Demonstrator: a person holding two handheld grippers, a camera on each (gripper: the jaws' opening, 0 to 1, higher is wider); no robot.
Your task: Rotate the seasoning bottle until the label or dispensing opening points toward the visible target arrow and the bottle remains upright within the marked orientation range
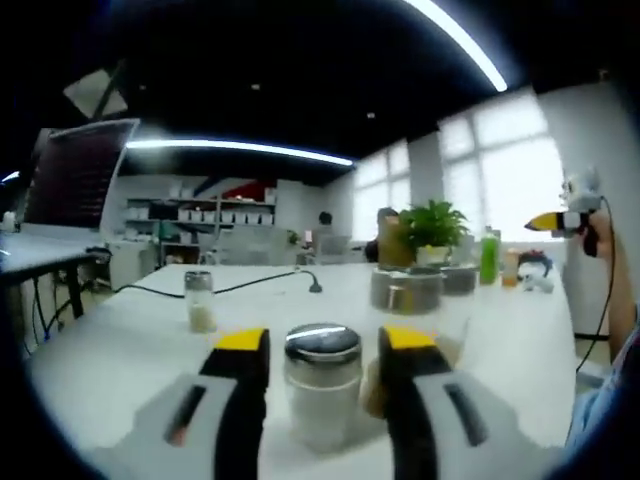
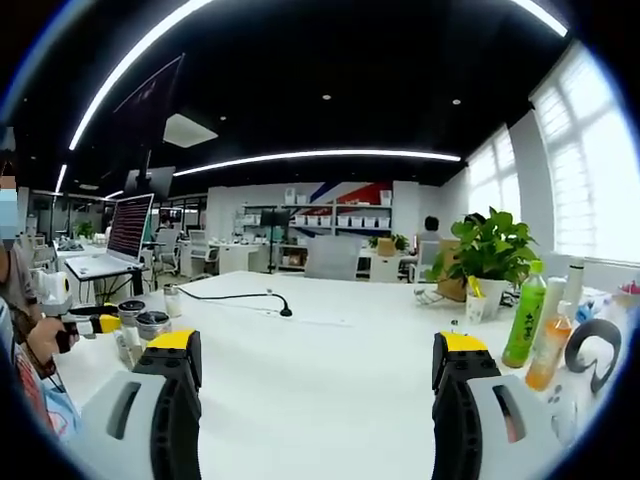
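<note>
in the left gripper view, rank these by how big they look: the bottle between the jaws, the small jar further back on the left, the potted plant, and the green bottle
Largest to smallest, as they appear:
1. seasoning bottle, partly because it is nearest
2. potted plant
3. small jar
4. green bottle, close to the jar, so that order is unsure

My left gripper (image 1: pixel 322 372) sits low in the frame, its two yellow-tipped jaws standing on either side of a seasoning bottle (image 1: pixel 322 385) with a shiny metal lid; I cannot tell whether the jaws touch the glass. The bottle stands upright on the white table (image 1: pixel 120 350) at bottom centre. A second small jar (image 1: pixel 200 300) stands well apart, left of centre. A black cable (image 1: pixel 250 285) runs across the table behind it. Right of centre I see round containers (image 1: pixel 407 289), a potted plant (image 1: pixel 432 228) and a green bottle (image 1: pixel 488 257). At the far right edge, the other gripper (image 1: pixel 565 218) shows, held up high.
</note>
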